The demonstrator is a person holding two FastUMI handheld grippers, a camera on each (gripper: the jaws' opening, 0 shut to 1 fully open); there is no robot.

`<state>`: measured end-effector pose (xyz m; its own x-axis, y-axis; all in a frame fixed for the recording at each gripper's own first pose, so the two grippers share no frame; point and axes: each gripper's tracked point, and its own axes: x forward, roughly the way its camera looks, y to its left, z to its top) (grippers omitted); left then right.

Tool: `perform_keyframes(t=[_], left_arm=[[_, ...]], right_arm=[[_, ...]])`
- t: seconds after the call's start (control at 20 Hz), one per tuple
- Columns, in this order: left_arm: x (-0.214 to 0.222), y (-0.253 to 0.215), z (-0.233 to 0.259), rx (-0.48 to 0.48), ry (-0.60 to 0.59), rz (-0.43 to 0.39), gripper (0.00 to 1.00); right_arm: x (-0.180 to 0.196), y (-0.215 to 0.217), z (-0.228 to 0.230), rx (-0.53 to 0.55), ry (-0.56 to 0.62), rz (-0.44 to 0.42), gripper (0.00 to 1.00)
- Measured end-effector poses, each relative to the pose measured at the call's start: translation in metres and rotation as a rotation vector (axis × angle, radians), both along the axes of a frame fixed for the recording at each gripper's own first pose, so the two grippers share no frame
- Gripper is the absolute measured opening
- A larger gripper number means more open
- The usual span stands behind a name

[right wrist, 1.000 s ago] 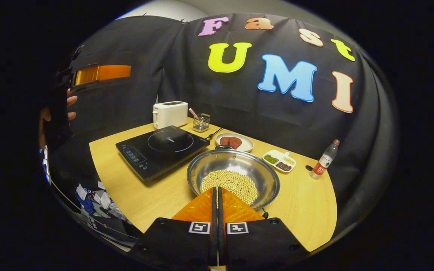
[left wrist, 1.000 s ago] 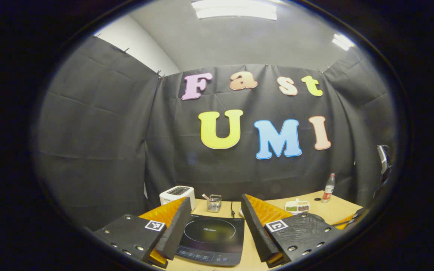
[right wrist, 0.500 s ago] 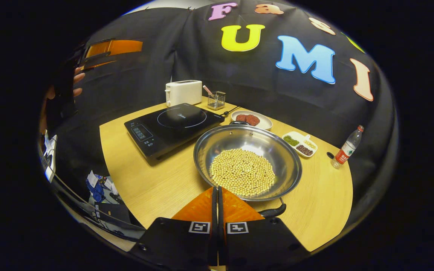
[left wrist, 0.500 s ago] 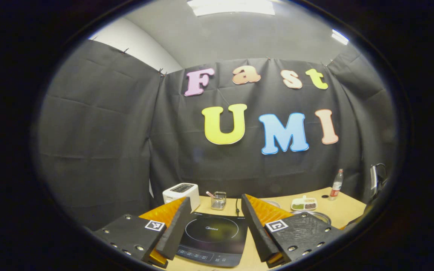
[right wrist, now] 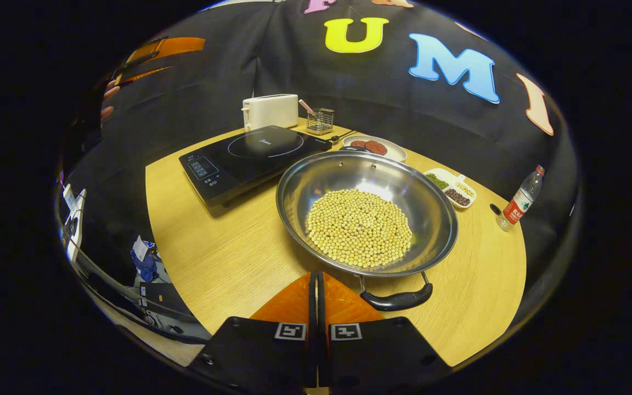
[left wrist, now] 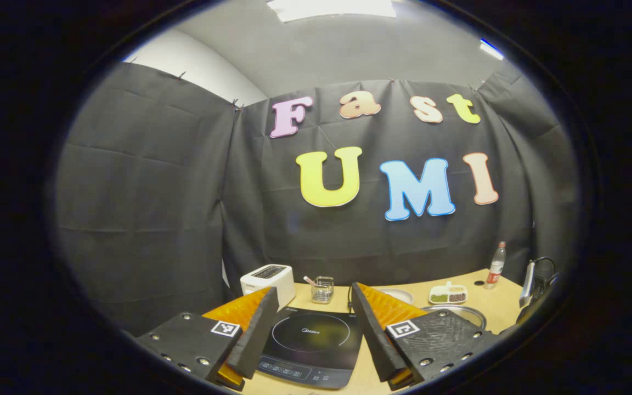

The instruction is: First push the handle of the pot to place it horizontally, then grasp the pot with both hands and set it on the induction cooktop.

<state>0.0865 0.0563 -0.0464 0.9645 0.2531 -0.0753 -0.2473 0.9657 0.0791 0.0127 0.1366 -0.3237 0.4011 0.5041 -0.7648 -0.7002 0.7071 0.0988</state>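
Observation:
A wide steel pot [right wrist: 321, 181] full of pale beans sits on the wooden table, its rim [left wrist: 458, 310] also showing in the left gripper view. Its near black handle [right wrist: 398, 300] points toward me and its far handle [right wrist: 355, 148] points away. My right gripper [right wrist: 316, 277] is shut with nothing in it, its tips just left of the near handle and a little short of the pot's rim. The black induction cooktop [right wrist: 250, 156] lies left of the pot. My left gripper [left wrist: 311, 296] hangs open above the cooktop [left wrist: 310, 343], and it also shows high at the left [right wrist: 146, 52].
A white toaster [right wrist: 270, 109] and a wire caddy [right wrist: 320, 122] stand behind the cooktop. Behind the pot are a plate of red food [right wrist: 373, 146] and a divided dish [right wrist: 450, 188]; a bottle [right wrist: 522, 200] stands at the far right. The table's front edge [right wrist: 184, 307] is close by.
My right gripper has moved forward and down toward the pot, so the pot looks larger and its near handle has come into view. The left gripper has drifted slightly, still open.

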Motion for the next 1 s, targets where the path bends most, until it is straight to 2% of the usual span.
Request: perform_keyframes(t=[0.15,0.2,0.35,0.4,0.55,0.6,0.75,0.8,0.85,0.95,1.0], left_arm=[[0.001,-0.004,0.001,0.007,0.0,-0.001,0.82],[0.002,-0.005,0.001,0.009,0.0,0.0,0.79],[0.005,-0.009,0.0,0.007,0.001,-0.003,0.79],[0.006,-0.011,0.0,0.006,0.001,-0.005,0.82],[0.011,-0.013,-0.002,0.005,0.002,-0.013,0.82],[0.012,-0.014,-0.001,0.006,0.002,-0.016,0.79],[0.015,-0.017,-0.002,0.007,0.001,-0.024,0.79],[0.016,-0.018,-0.001,0.006,0.001,-0.026,0.82],[0.016,-0.018,-0.002,0.006,0.001,-0.027,0.79],[0.018,-0.02,-0.002,0.006,0.001,-0.031,0.82],[0.019,-0.021,-0.002,0.007,0.001,-0.033,0.79]], right_arm=[[0.005,-0.005,-0.007,-0.006,0.016,-0.03,0.02],[0.008,-0.008,-0.009,-0.009,0.023,-0.04,0.02],[0.009,-0.013,-0.013,-0.005,0.046,-0.057,0.02],[0.01,-0.014,-0.013,-0.004,0.05,-0.064,0.02],[0.012,-0.021,-0.016,-0.02,0.046,-0.071,0.02],[0.013,-0.023,-0.016,-0.024,0.045,-0.073,0.02],[0.015,-0.029,-0.017,-0.03,0.048,-0.087,0.02],[0.016,-0.031,-0.017,-0.031,0.049,-0.091,0.02],[0.017,-0.033,-0.018,-0.033,0.049,-0.095,0.02],[0.019,-0.036,-0.018,-0.038,0.047,-0.101,0.02],[0.02,-0.038,-0.019,-0.041,0.047,-0.103,0.02]])
